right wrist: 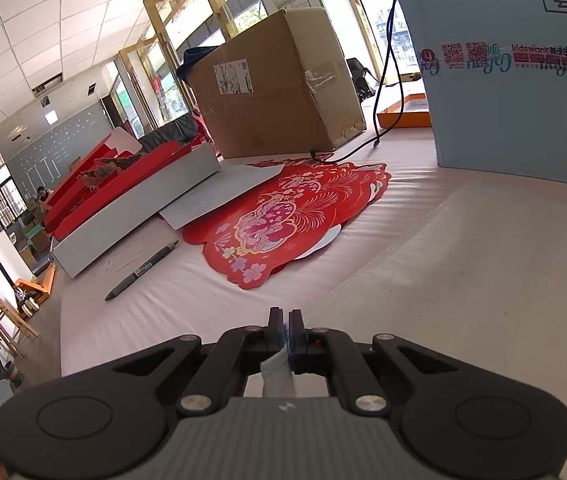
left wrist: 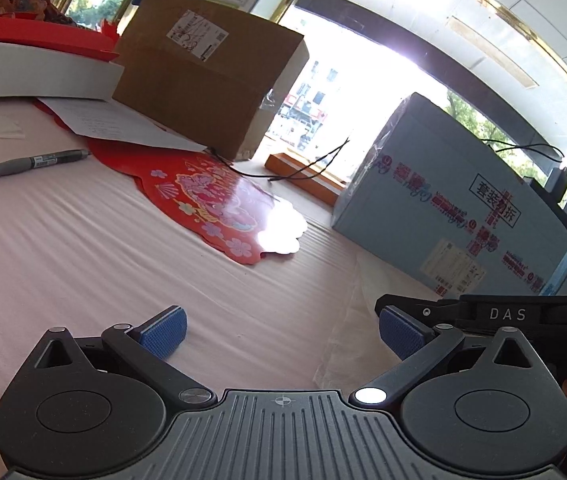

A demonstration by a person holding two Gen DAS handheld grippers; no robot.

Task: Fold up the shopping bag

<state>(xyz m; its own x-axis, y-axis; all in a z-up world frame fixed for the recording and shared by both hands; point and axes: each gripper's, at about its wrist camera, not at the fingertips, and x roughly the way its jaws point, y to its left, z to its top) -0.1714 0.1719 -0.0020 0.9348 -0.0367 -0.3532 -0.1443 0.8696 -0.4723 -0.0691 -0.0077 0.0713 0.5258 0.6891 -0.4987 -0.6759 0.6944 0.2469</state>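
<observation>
The shopping bag (right wrist: 483,280) is a thin, translucent white plastic sheet lying flat on the pale table cover, right of centre in the right wrist view. My right gripper (right wrist: 285,330) is shut on a corner of it, and a strip of the plastic shows between the pads. In the left wrist view the bag (left wrist: 347,312) lies wrinkled at the right, beside the right gripper's black body (left wrist: 507,314). My left gripper (left wrist: 281,328) hangs open just above the table to the left of the bag, with nothing between its blue pads (left wrist: 163,334).
A red paper cutout (right wrist: 283,224) lies ahead, with a pen (right wrist: 143,268) to its left and a white sheet (right wrist: 219,196) behind. A brown cardboard box (right wrist: 275,92), a light blue box (right wrist: 515,72), black cables (right wrist: 387,80) and a red-and-white box (right wrist: 135,196) ring the far side.
</observation>
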